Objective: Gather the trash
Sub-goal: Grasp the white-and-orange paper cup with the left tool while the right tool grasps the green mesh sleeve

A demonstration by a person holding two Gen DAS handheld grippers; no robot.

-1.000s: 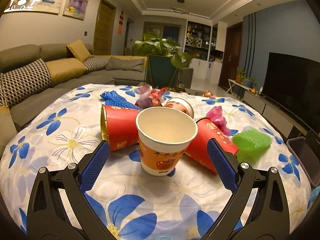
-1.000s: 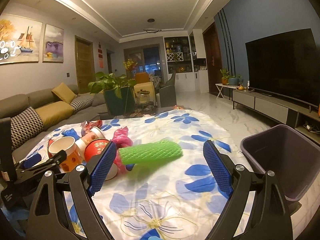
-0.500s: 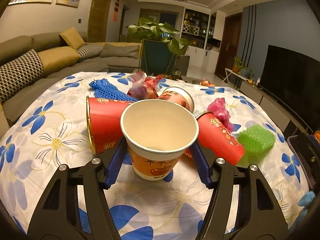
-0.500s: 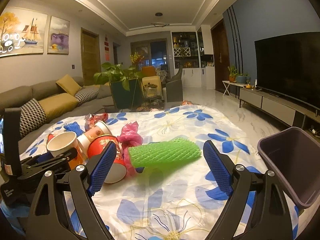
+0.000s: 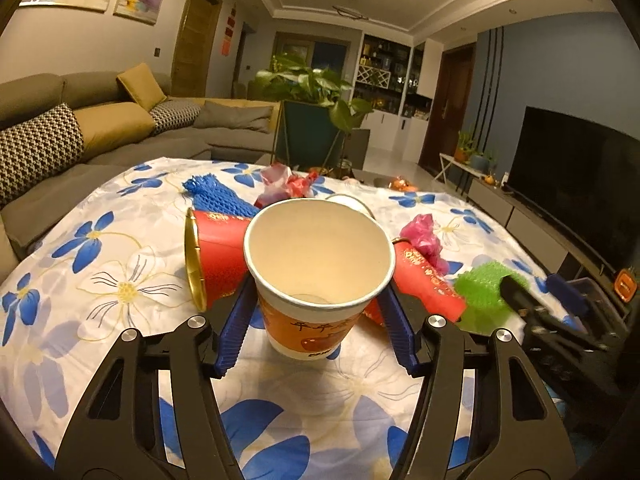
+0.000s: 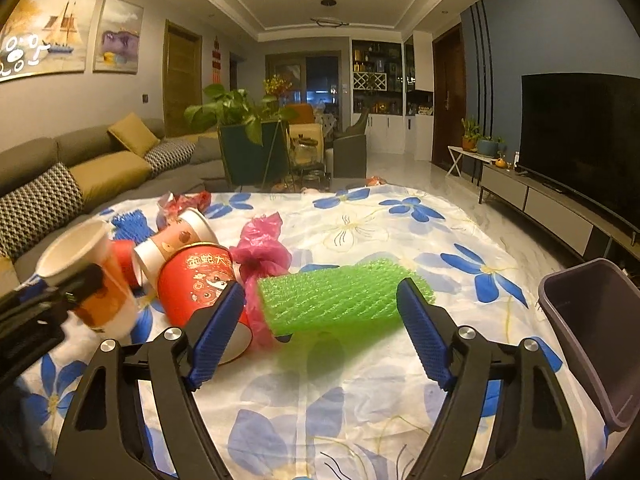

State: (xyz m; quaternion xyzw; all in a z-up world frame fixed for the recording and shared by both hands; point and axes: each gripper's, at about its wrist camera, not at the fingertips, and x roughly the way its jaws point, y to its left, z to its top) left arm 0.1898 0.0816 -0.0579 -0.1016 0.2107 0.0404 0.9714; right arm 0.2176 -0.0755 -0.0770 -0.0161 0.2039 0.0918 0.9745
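Left gripper (image 5: 318,320) has gone from wide open a second ago to clamped on the orange paper cup (image 5: 316,276), which now looks tilted and lifted off the floral tablecloth (image 5: 120,280) in the right wrist view, its blue pads (image 5: 236,328) pressing both sides. Right gripper (image 6: 320,328), jaws spread, has advanced so its pads flank the green foam net (image 6: 336,300) without visibly squeezing it. One piece of trash seems secured; the grey bin (image 6: 592,332) waits beside the table's right edge, so carrying the cup there is probably next.
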